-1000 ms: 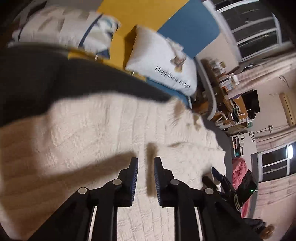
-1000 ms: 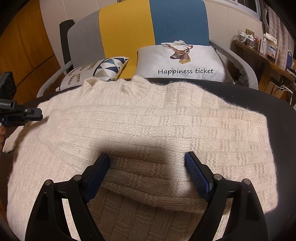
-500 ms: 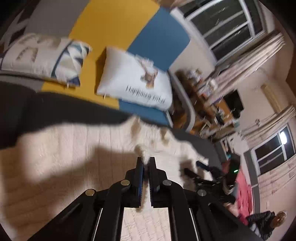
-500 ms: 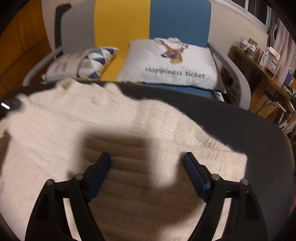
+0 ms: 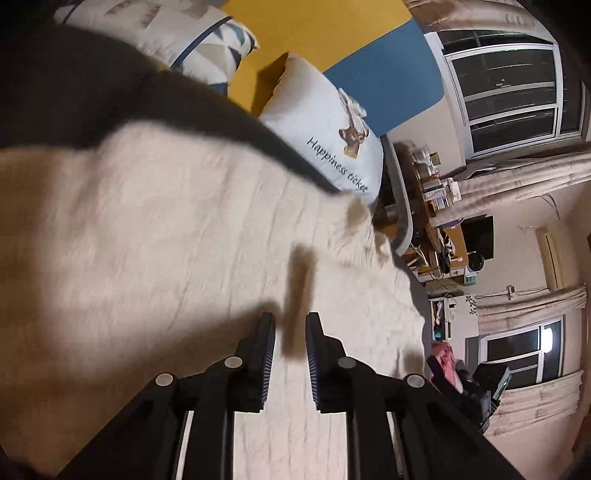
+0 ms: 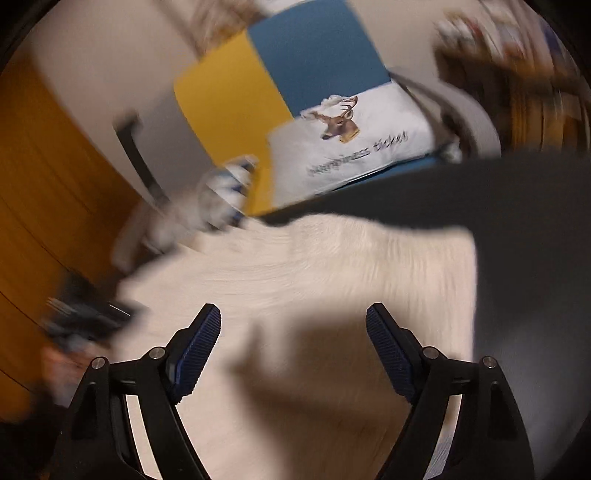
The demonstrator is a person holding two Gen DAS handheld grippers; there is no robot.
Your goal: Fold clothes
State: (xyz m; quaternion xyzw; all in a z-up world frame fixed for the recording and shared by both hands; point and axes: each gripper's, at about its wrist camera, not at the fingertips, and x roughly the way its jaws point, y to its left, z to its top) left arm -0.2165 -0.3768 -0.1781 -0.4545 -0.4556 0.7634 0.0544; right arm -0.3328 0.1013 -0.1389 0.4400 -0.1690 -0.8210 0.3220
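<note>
Left wrist view: cream knit sweater (image 5: 177, 229) lies spread flat on a dark table (image 5: 92, 92), filling most of the frame. Left gripper (image 5: 290, 334) hangs just above the knit w/ a narrow gap between its fingers, nothing pinched in there; its shadow falls on the fabric right ahead. Beyond the table edge, a white deer cushion (image 5: 325, 144) reading "Happiness ticket" leans on a sofa w/ yellow and blue back panels (image 5: 384, 92); a 2nd patterned cushion (image 5: 177, 33) sits beside it. Windows w/ curtains on the far side.

Right wrist view, heavily motion-blurred: right gripper (image 6: 293, 325) has its blue-padded fingers spread wide, empty, over the sweater (image 6: 332, 266). The sweater's right edge looks straight against the dark table (image 6: 517, 221). Same deer cushion (image 6: 354, 147) behind. Blurred dark shape at far left, can't tell what.
</note>
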